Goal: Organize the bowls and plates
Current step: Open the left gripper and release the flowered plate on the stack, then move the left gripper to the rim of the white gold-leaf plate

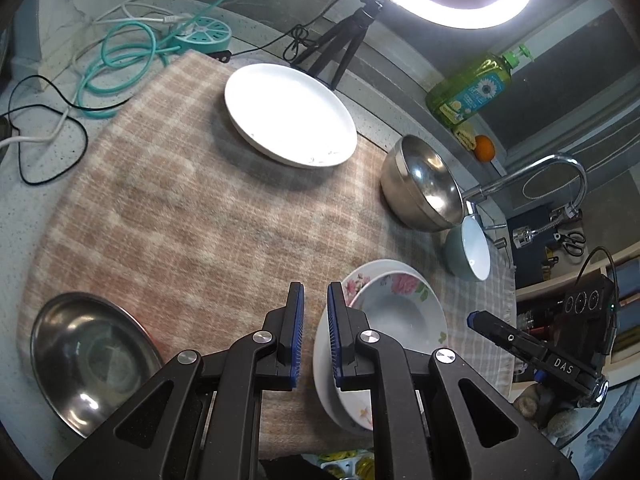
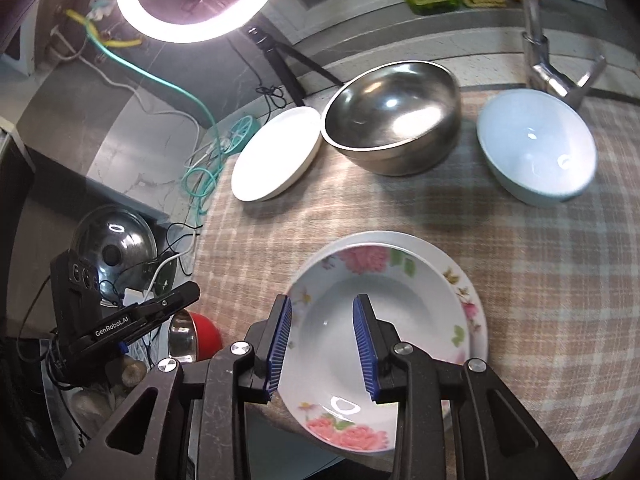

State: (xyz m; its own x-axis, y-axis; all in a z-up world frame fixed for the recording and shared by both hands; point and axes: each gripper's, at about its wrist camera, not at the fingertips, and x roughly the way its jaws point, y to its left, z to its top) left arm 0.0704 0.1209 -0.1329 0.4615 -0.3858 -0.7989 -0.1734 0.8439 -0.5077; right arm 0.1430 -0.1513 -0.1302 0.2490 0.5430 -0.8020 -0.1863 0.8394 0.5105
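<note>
The flowered plate [image 2: 384,320] sat nested on a plain white plate [image 2: 478,320] at the near edge of the checked cloth [image 2: 540,260], its rim jutting past the worktop. The right gripper [image 2: 322,344] hung over it, jaws parted and holding nothing; the left gripper [image 1: 315,336] was beside it, jaws narrow and empty. A nudge could tip the overhanging pair off. Farther back stood the steel bowl [image 2: 394,120] and pale bowl [image 2: 538,152].
</note>
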